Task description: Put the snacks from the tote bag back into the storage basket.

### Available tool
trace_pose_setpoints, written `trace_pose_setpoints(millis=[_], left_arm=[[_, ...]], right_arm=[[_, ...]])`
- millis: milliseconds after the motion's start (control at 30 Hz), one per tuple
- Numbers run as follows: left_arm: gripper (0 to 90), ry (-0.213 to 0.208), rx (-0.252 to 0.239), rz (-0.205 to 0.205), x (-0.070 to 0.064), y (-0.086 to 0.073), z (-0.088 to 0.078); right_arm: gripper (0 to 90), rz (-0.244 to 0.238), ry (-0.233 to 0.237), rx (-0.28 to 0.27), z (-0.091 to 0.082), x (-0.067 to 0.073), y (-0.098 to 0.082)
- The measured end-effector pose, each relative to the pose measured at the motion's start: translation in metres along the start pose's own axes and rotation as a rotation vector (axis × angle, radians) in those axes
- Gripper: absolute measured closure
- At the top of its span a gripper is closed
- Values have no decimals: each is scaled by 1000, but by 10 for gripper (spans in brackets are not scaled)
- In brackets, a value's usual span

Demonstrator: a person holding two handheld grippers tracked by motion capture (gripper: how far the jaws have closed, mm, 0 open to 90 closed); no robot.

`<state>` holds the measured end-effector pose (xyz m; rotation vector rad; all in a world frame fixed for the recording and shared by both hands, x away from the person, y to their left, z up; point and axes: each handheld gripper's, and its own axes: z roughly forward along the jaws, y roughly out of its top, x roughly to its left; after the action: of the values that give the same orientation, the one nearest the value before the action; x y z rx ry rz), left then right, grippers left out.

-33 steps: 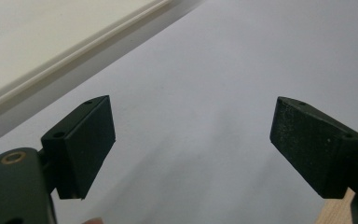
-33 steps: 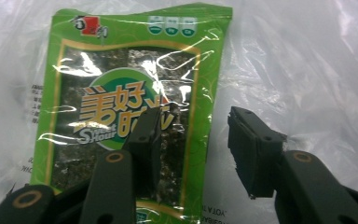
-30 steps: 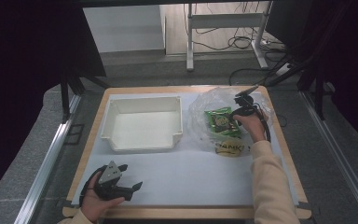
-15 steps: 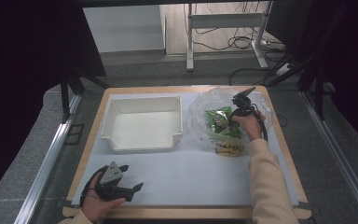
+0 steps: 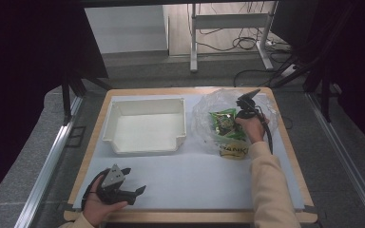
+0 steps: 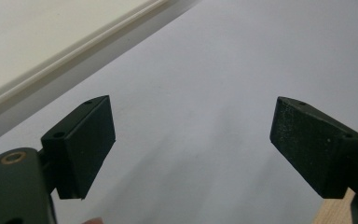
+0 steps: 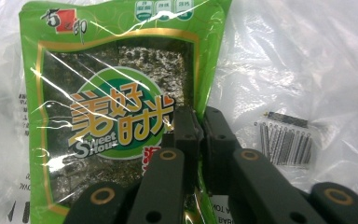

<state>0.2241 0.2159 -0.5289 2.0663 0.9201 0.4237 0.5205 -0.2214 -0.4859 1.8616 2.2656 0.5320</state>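
Note:
A green seaweed snack packet (image 7: 112, 93) lies under the film of a crinkled clear plastic bag (image 7: 307, 56) at the right of the table. My right gripper (image 7: 198, 114) has its jaws pressed together on the packet's lower right edge. They have just been closing, and I cannot tell whether bag film is caught too. From above, the right gripper (image 5: 243, 111) sits over the packet (image 5: 224, 121) inside the bag (image 5: 204, 114). My left gripper (image 5: 134, 179) rests near the front left edge. Its jaws (image 6: 191, 140) stand wide open over bare white table, with nothing between them.
A white empty tray (image 5: 147, 102) stands at the back left of the table. A second packet with yellow print (image 5: 233, 151) lies just in front of the green one. A barcode label (image 7: 284, 140) sits on the bag. The wooden table rim (image 5: 290, 156) runs along the right.

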Motion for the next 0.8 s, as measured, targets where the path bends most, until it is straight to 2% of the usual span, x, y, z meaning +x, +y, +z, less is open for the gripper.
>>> trace_pose_setpoints(millis=[133, 333, 433, 567, 800], left_arm=[[141, 1, 2, 2, 0, 0, 0], [141, 2, -3, 0, 1, 0, -1], [141, 2, -6, 2, 1, 0, -2], [141, 1, -10, -1, 2, 0, -2], [141, 1, -6, -1, 1, 0, -1]], right_arm=[[880, 21, -6, -8, -2, 1, 0], [890, 27, 1, -14, -4, 1, -1], [892, 37, 21, -14, -6, 1, -1], [893, 46, 42, -55, -10, 0, -4], [897, 53, 86, -90, -20, -3, -8]])
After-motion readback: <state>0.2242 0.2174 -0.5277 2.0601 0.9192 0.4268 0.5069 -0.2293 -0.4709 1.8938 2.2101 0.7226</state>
